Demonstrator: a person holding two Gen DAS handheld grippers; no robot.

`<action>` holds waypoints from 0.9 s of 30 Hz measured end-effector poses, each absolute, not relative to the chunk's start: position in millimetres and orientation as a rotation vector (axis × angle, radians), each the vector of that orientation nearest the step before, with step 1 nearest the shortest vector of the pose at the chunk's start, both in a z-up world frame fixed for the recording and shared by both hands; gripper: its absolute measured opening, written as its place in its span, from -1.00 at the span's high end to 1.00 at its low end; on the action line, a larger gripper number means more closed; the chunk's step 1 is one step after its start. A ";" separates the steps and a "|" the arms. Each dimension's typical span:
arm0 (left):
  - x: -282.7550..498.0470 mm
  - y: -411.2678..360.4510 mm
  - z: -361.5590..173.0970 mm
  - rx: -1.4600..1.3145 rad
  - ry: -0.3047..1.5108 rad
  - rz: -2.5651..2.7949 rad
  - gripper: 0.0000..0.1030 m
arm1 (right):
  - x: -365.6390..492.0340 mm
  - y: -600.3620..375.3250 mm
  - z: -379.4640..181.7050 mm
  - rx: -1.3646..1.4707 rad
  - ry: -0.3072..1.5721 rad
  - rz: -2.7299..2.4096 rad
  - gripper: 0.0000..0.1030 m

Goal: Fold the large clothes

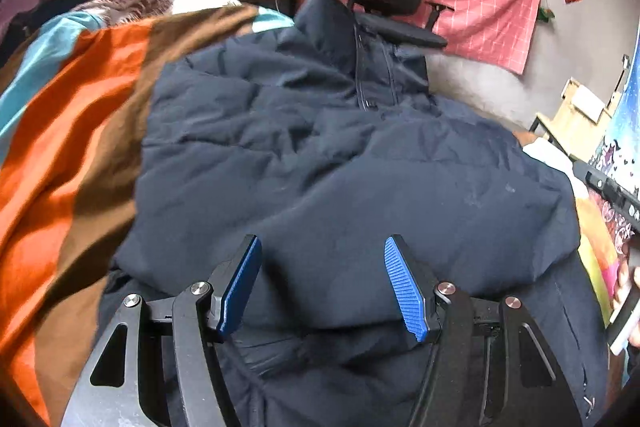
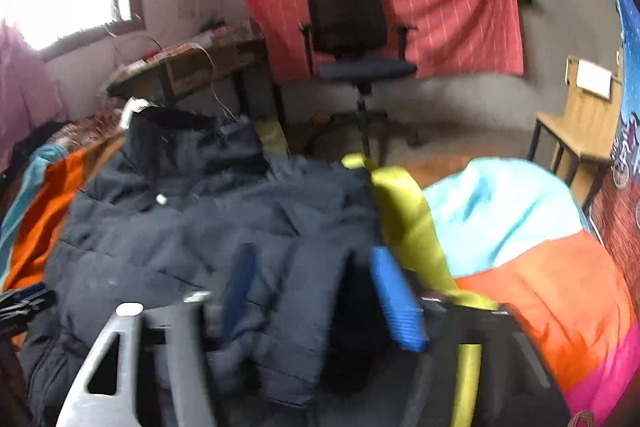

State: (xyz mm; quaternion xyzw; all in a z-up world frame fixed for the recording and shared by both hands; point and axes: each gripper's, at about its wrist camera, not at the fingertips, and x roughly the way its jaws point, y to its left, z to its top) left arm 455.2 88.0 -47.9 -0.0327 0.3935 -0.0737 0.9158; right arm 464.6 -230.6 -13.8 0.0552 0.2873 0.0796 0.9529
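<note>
A dark navy padded jacket (image 1: 320, 155) lies spread on a bed with its collar and zip at the far end. My left gripper (image 1: 322, 287) hovers over the jacket's near fold. Its blue pads (image 1: 404, 291) stand well apart, with a bulge of fabric under the gap and nothing pinched. In the blurred right wrist view the same jacket (image 2: 192, 227) fills the left half. My right gripper (image 2: 318, 291) is open, and a thick fold of jacket lies loose between its blue pads (image 2: 396, 299). A dark gap shows beside the right pad.
The bed cover (image 1: 76, 131) is striped orange, brown and teal, and yellow, light blue and pink on the right (image 2: 520, 227). A black office chair (image 2: 352, 39), a cluttered desk (image 2: 192, 67) and a wooden stand (image 2: 580, 115) stand beyond the bed. A hand (image 1: 626, 291) shows at the right edge.
</note>
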 end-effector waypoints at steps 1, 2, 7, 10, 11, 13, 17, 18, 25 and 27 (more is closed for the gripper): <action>459.0 85.3 -52.5 -0.056 0.838 -0.152 -0.12 | 464.1 -220.8 -13.0 0.082 0.587 0.206 -0.27; 462.9 82.0 -57.9 -0.032 0.870 -0.152 -0.12 | 467.1 -210.5 -14.8 0.050 0.602 0.239 -0.23; 464.9 75.1 -71.1 0.084 0.870 -0.126 -0.38 | 474.7 -178.2 -37.0 -0.012 0.705 0.360 -0.14; 468.5 78.8 -79.8 0.080 0.877 -0.133 -0.46 | 484.0 -171.9 -59.7 -0.026 0.772 0.358 -0.15; 469.9 79.7 -83.9 0.076 0.879 -0.138 -0.46 | 484.9 -170.7 -64.6 -0.026 0.783 0.358 -0.15; 470.7 79.6 -90.1 0.092 0.874 -0.140 -0.46 | 488.6 -171.1 -74.9 -0.014 0.802 0.363 -0.15; 473.0 70.8 -98.5 0.150 0.873 -0.124 -0.47 | 495.5 -169.0 -85.4 -0.012 0.828 0.364 -0.15; 474.3 69.7 -100.5 0.159 0.875 -0.120 -0.47 | 497.1 -168.1 -88.6 -0.017 0.834 0.364 -0.15; 476.1 74.6 -97.8 0.135 0.882 -0.125 -0.47 | 506.2 -168.8 -99.7 -0.009 0.870 0.373 -0.16; 473.9 78.4 -89.6 0.103 0.907 -0.126 -0.47 | 503.6 -168.3 -96.6 -0.019 0.861 0.370 -0.15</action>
